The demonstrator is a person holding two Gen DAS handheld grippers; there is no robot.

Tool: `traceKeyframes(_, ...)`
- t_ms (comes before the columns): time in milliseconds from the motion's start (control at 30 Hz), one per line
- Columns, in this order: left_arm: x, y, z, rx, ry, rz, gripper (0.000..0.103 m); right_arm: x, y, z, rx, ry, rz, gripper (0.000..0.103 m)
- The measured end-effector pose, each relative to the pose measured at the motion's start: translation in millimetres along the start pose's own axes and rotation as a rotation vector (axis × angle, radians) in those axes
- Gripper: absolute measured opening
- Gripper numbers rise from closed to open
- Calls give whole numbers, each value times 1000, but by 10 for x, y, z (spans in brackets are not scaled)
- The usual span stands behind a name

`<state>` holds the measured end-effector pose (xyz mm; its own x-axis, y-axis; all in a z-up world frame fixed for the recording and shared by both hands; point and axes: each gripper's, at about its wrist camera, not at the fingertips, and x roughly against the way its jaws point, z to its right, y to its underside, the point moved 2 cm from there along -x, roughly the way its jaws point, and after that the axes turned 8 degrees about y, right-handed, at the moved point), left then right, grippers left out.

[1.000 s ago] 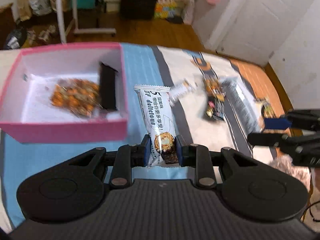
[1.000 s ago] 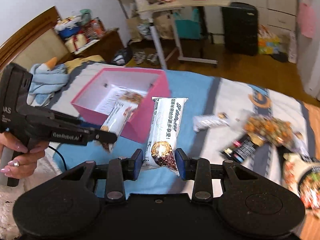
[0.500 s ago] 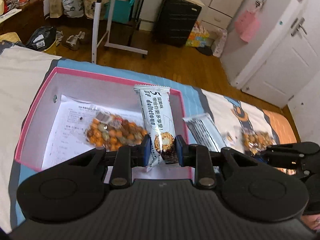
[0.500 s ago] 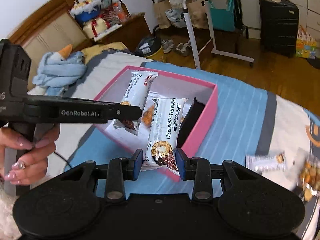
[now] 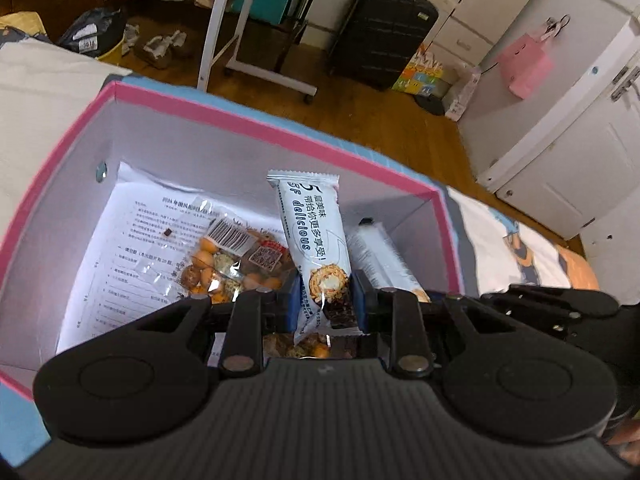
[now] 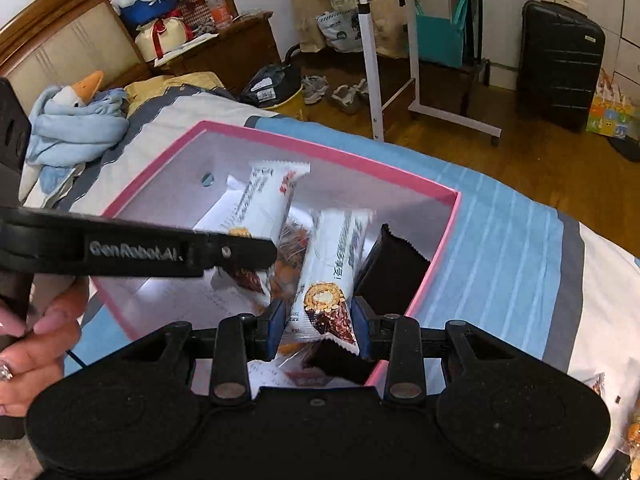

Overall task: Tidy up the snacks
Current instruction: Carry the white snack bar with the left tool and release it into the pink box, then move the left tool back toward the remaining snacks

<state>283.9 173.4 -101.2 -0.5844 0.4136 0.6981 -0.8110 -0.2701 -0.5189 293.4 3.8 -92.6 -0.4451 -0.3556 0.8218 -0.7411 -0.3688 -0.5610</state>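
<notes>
The bed (image 6: 500,216), under a blue-striped cover, carries an open pink box (image 5: 256,120) that reaches close to the bed's far edge. The box is white inside; a printed sheet (image 5: 132,248) lines its floor, and on the sheet lies a clear bag of mixed nuts (image 5: 224,264). A black packet (image 6: 394,266) leans against the box's right wall.

Both pairs of tongs hang over the box, pointing steeply down into it. The left tongs (image 5: 325,298) are closed tight on the lower end of a white wafer bar (image 5: 316,240), which stands nearly upright above the nut bag. The right tongs (image 6: 318,320) are likewise clamped on the bottom of a second white wafer bar (image 6: 334,264), just left of the black packet. A hand (image 6: 28,344) grips the handle of the left tongs at the left edge of the right wrist view.

The step in hand looks like the placing of both bars in the box. The next move, as I judge it, calls for lowering each bar until it is close to the floor of the box, then opening the tongs so the bars fall flat beside the nuts and not on the black packet. More snacks (image 6: 632,436) wait on the bed to the right of the box.
</notes>
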Motion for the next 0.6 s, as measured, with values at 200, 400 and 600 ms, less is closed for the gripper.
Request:
traceKeyframes(200, -47, 18, 18, -3, -5, 4, 44, 28, 12, 15, 29, 27, 35, 50)
traceKeyframes(400, 288, 65, 182, -32, 61, 60, 53, 623, 26, 293, -65, 20, 39, 52)
traceKeyframes(600, 575, 242, 537, -131, 105, 69, 54, 1353, 353, 734, -160, 113, 119, 61)
